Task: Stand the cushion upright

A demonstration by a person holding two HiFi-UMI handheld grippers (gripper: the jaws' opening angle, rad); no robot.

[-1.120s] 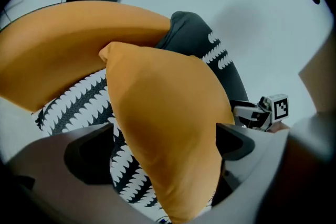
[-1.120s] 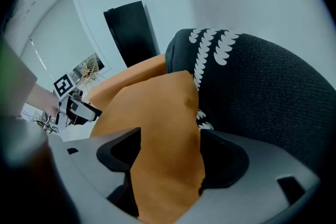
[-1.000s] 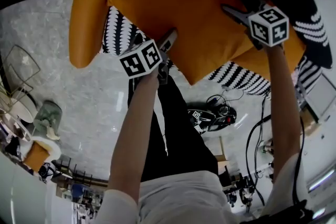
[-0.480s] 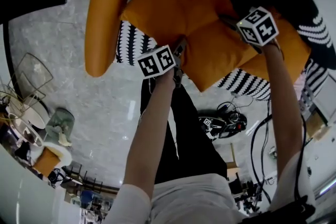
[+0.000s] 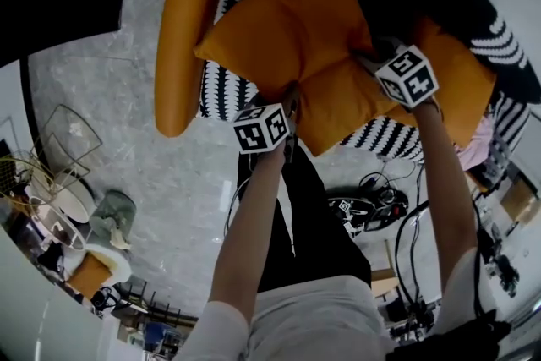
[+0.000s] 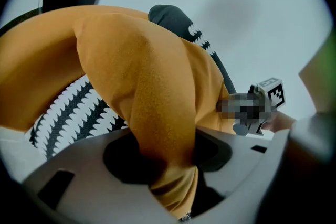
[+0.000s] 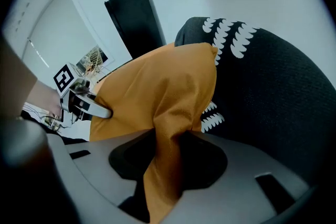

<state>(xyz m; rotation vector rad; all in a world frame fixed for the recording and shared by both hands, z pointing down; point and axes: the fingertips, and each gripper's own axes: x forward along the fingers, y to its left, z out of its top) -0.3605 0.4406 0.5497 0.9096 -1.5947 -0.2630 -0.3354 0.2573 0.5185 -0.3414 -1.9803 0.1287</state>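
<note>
In the head view, the orange cushion (image 5: 287, 38) is lying on the seat of a chair (image 5: 180, 30) with an orange arm, over a black-and-white patterned cover (image 5: 221, 84). The left gripper (image 5: 290, 107) is pinching the cushion's near edge. The right gripper (image 5: 365, 57) is pinching that edge further to the right, and the fabric is creasing between the two. Both of the person's forearms are reaching up from the bottom of the picture over a grey marbled floor (image 5: 127, 114).

In the left gripper view, the jaws have just been closing and are now gripping a bunched fold of the cushion (image 6: 157, 92). The fold is running down between them, pressed in from both sides. The patterned cover (image 6: 73, 113) is showing at the left. The right gripper (image 6: 247, 124) is showing at the cushion's far side.

In the right gripper view, these jaws too have just been closing and are clamping a narrow pleat of the cushion (image 7: 168, 97), which is hanging through the gap. The cushion is rising ahead of the jaws against the dark patterned cover (image 7: 262, 86). The left gripper (image 7: 102, 111) is touching the cushion at the left.
</note>
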